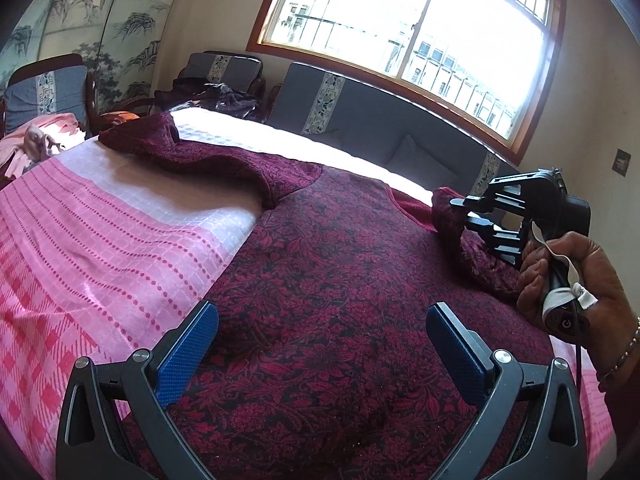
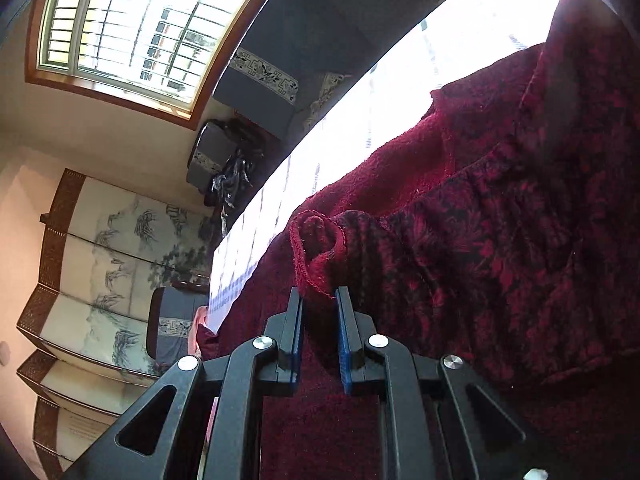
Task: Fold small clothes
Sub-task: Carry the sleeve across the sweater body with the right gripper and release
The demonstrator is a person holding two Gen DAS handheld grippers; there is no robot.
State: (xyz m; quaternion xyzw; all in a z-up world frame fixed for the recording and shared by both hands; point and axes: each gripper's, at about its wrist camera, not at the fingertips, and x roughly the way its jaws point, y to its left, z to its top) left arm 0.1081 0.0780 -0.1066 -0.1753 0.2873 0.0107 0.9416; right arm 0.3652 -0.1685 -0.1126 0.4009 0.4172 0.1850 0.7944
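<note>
A dark red floral sweater [image 1: 340,260] lies spread on the bed, its body toward me. One sleeve [image 1: 200,156] stretches away to the far left. My left gripper [image 1: 322,310] hovers open over the sweater's body, blue pads wide apart with nothing between them. At the right, a hand [image 1: 580,280] holds my right gripper [image 1: 462,212], which has the other sleeve [image 1: 472,248] lifted and bent over the sweater. In the right wrist view the right gripper [image 2: 319,294] is shut on that sleeve's ribbed cuff [image 2: 316,248], which bunches up above the pads, with the sweater [image 2: 500,240] beyond it.
A pink checked cover [image 1: 100,240] lies over the bed under the sweater. A grey sofa [image 1: 360,120] runs along the far edge below the window. A chair [image 1: 44,92] with pink clothes [image 1: 40,144] stands at the left. A painted folding screen [image 2: 100,260] stands behind.
</note>
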